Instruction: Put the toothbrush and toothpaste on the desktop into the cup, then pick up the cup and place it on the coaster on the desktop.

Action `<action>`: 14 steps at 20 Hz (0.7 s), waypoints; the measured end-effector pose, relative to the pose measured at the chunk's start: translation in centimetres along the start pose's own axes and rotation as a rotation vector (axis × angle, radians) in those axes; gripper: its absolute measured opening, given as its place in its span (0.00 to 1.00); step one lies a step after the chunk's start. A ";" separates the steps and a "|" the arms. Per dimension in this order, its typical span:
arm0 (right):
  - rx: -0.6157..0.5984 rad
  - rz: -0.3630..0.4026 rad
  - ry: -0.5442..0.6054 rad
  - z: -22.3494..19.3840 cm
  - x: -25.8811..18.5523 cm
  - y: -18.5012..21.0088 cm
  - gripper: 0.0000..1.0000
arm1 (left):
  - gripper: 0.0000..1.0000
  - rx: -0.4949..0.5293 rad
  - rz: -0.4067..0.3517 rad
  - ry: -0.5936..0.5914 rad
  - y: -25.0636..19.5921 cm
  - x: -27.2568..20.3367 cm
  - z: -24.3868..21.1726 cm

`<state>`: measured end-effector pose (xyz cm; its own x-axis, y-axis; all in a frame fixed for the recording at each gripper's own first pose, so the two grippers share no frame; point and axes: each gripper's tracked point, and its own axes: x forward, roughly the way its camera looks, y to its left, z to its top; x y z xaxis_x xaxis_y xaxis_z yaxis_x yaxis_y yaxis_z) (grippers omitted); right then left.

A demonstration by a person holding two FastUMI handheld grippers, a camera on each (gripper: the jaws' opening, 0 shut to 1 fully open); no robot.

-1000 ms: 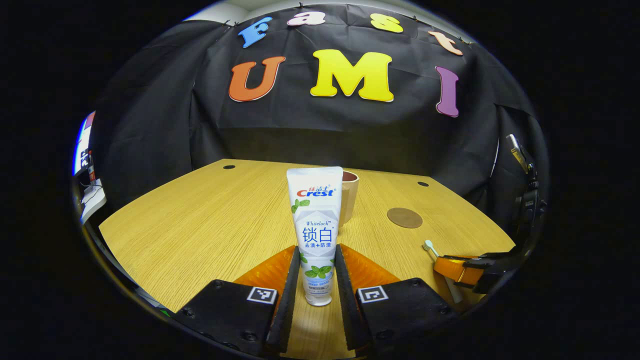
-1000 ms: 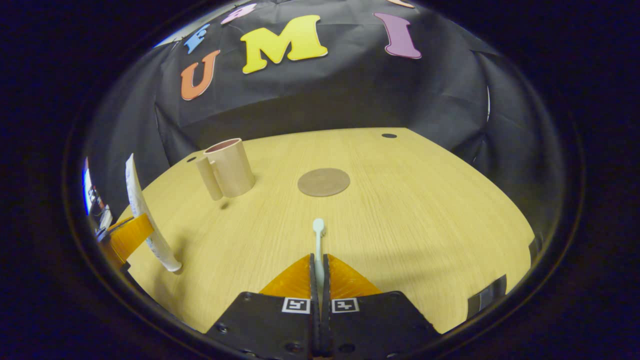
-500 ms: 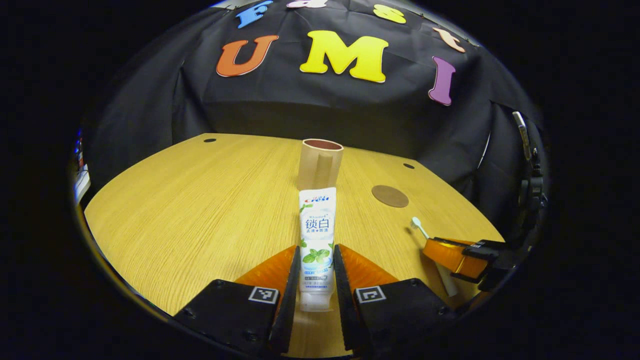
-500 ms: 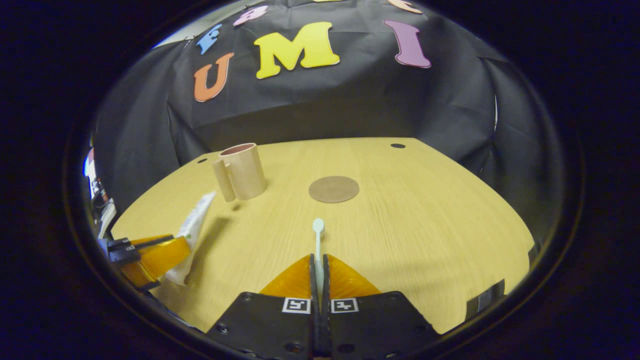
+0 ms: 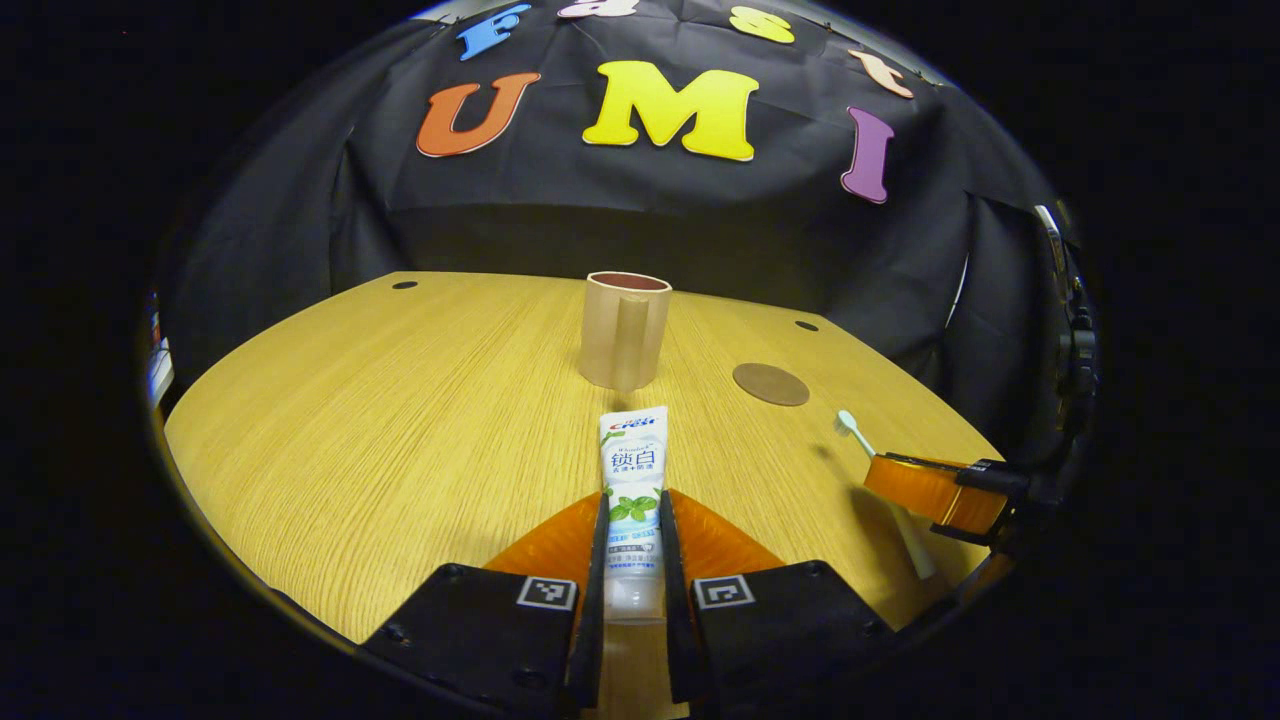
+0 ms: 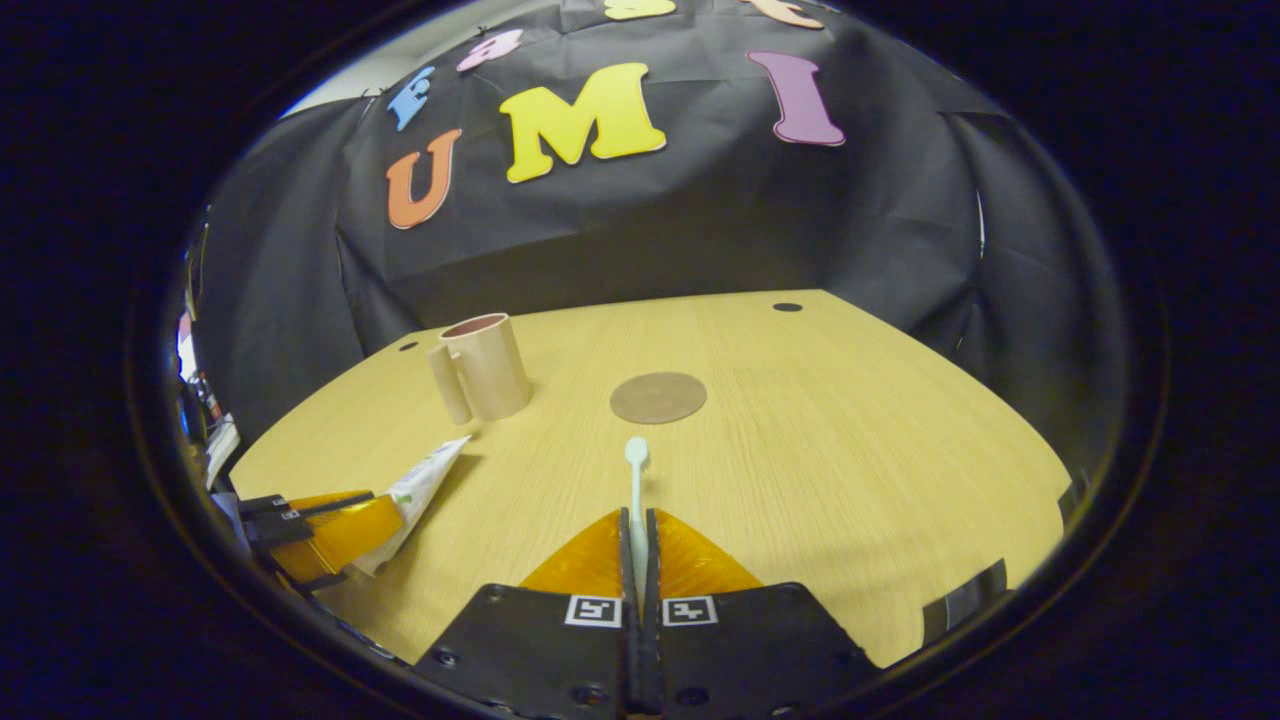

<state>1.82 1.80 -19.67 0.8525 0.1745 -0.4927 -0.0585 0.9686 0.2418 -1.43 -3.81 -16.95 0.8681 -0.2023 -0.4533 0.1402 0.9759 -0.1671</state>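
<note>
Left tool (image 5: 631, 560) clamps the toothpaste (image 5: 633, 480), tail aimed at the cup (image 5: 624, 330) ahead for insertion. Right tool (image 6: 637, 560) pinches the toothbrush (image 6: 636, 490), head forward. Coaster (image 6: 658, 397) lies bare on the desk (image 6: 850, 450), beside the cup.

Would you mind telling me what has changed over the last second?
The left tool tipped the toothpaste from upright to leaning forward toward the cup. The right tool kept its grip on the toothbrush; the cup and the coaster stayed put.
</note>
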 end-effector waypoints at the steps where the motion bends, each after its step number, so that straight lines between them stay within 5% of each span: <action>1: -0.001 0.002 0.000 0.0 0.0 0.0 0.00 | 0.28 0.004 0.006 -0.014 0.1 -0.2 0.4; 5: 0.000 0.016 -0.028 0.5 -0.6 0.2 0.00 | 0.27 0.026 0.020 -0.081 0.5 -1.1 2.1; 9: 0.020 0.034 -0.106 2.9 -2.2 0.4 0.00 | 0.27 0.084 0.056 -0.279 1.0 -2.9 6.4; 14: 0.007 0.058 -0.207 6.7 -4.7 1.0 0.00 | 0.27 0.052 0.018 -0.428 0.5 -2.7 11.7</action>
<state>1.26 0.79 -11.52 0.9365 0.1887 -0.2957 -0.1073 0.9567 0.2706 1.86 -1.78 -5.62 0.9883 -0.1442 -0.0503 0.1378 0.9840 -0.1132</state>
